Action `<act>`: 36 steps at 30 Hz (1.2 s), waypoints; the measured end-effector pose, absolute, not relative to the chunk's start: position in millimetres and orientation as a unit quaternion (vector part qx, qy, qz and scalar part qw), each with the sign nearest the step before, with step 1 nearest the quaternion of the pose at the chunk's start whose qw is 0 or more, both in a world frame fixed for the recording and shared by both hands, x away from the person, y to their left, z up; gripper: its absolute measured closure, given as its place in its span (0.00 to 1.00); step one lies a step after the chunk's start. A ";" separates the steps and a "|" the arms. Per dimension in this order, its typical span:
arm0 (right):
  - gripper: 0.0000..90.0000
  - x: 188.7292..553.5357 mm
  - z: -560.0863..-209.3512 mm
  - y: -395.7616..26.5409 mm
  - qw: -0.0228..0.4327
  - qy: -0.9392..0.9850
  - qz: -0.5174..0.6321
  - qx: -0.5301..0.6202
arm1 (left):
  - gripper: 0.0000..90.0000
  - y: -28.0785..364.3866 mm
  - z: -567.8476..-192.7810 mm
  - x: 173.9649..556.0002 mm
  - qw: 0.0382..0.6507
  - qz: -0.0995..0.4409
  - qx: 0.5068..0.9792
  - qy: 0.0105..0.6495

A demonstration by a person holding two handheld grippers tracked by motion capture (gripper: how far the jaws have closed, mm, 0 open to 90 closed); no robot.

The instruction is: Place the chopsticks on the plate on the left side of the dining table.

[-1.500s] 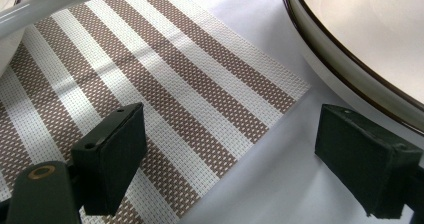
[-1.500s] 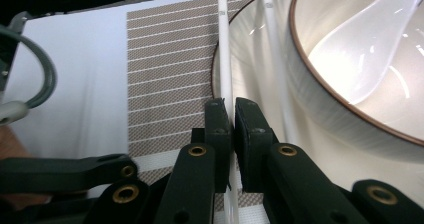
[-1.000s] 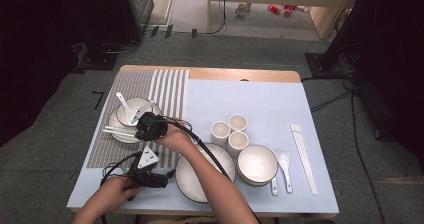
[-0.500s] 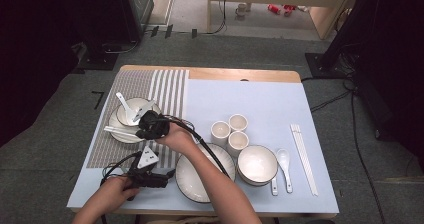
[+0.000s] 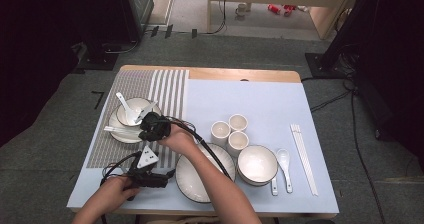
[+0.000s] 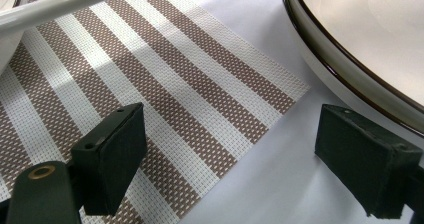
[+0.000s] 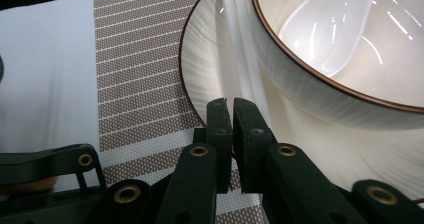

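On the striped placemat (image 5: 150, 89) at the left stands a small plate (image 5: 120, 135) with a bowl (image 5: 142, 106) on it, and a white spoon (image 5: 124, 104) rests in the bowl. White chopsticks (image 5: 120, 130) lie across the plate's front. My right gripper (image 5: 146, 122) is at the plate's right rim. In the right gripper view its jaws (image 7: 232, 104) are shut on the near end of the chopsticks (image 7: 231, 44), beside the bowl (image 7: 320, 94). My left gripper (image 5: 167, 176) rests near the front edge. It is open (image 6: 230, 149) over the placemat's corner (image 6: 200, 109), with nothing between its pads.
A large plate (image 5: 200, 181) lies just right of the left gripper, and its rim (image 6: 345, 69) is close to the right jaw. Further right are three cups (image 5: 237, 141), a bowl (image 5: 257, 164), a spoon (image 5: 285, 159) and another pair of chopsticks (image 5: 302, 156) on the blue cloth (image 5: 250, 99).
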State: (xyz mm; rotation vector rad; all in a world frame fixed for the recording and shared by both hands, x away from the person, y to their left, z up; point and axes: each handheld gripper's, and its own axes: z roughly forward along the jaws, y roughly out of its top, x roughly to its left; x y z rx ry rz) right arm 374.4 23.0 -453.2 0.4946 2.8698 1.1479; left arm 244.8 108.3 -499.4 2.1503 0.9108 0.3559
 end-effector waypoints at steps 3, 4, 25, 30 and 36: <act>0.93 374.7 -453.7 23.1 0.008 0.916 0.367 0.160 | 0.15 108.3 -499.4 244.8 0.380 0.139 0.842 0.357; 0.92 375.0 -453.9 23.1 0.009 0.916 0.368 0.159 | 0.15 108.4 -499.4 244.8 0.380 0.139 0.842 0.357; 0.80 374.1 -442.0 13.4 -0.022 0.907 0.385 0.169 | 0.15 108.1 -499.5 244.9 0.380 0.139 0.842 0.357; 0.75 370.2 -431.2 8.1 -0.018 0.906 0.390 0.166 | 0.15 106.9 -499.6 244.3 0.375 0.146 0.844 0.355; 0.69 369.2 -420.7 0.1 -0.017 0.904 0.390 0.172 | 0.15 104.3 -499.9 243.0 0.367 0.156 0.847 0.351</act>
